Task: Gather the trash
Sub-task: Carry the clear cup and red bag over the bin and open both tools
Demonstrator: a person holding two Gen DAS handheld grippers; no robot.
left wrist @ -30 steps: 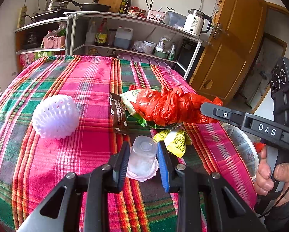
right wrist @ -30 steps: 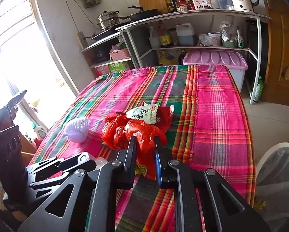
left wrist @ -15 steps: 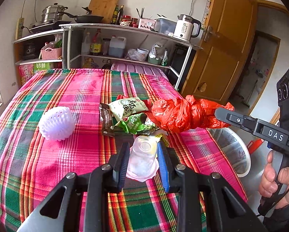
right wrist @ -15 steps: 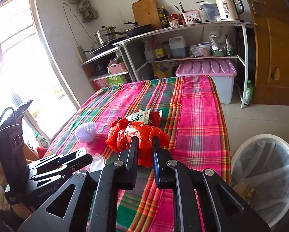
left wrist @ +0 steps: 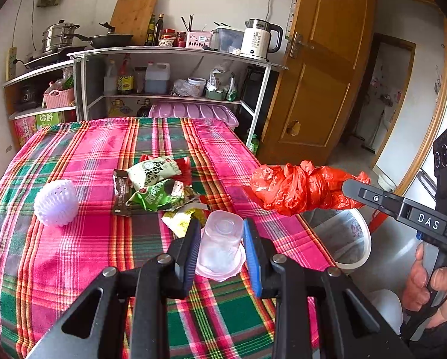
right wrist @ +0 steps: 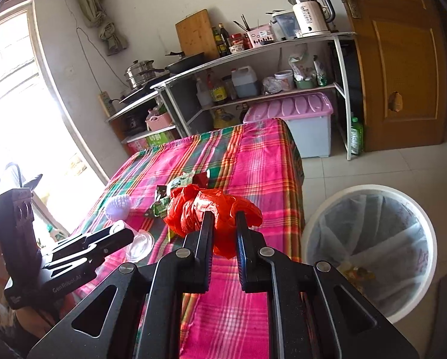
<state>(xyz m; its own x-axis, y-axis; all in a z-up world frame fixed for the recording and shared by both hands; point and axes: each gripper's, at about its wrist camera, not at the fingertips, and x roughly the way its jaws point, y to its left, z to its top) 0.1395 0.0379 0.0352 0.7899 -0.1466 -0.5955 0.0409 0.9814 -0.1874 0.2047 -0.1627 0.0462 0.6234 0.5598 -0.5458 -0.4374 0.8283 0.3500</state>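
Observation:
My left gripper [left wrist: 222, 230] is shut on a clear plastic cup [left wrist: 222, 239], held above the plaid table [left wrist: 73, 254]. My right gripper [right wrist: 223, 221] is shut on a crumpled red plastic bag [right wrist: 202, 209], lifted near the table's right edge; the bag also shows in the left wrist view [left wrist: 298, 188]. A white bin with a liner [right wrist: 370, 245] stands on the floor to the right of the table. Snack wrappers [left wrist: 154, 185] and a white foam net [left wrist: 55, 203] lie on the table.
A metal shelf unit [left wrist: 169, 71] with bottles, pans and a kettle stands behind the table. A lilac-lidded storage box [right wrist: 298, 119] sits under it. A wooden door [left wrist: 322, 74] is at the right. A window [right wrist: 10, 89] is on the left.
My right gripper has carried the red bag up and to the right, off the wrapper pile and toward the bin. My left gripper has lifted back a little with the cup.

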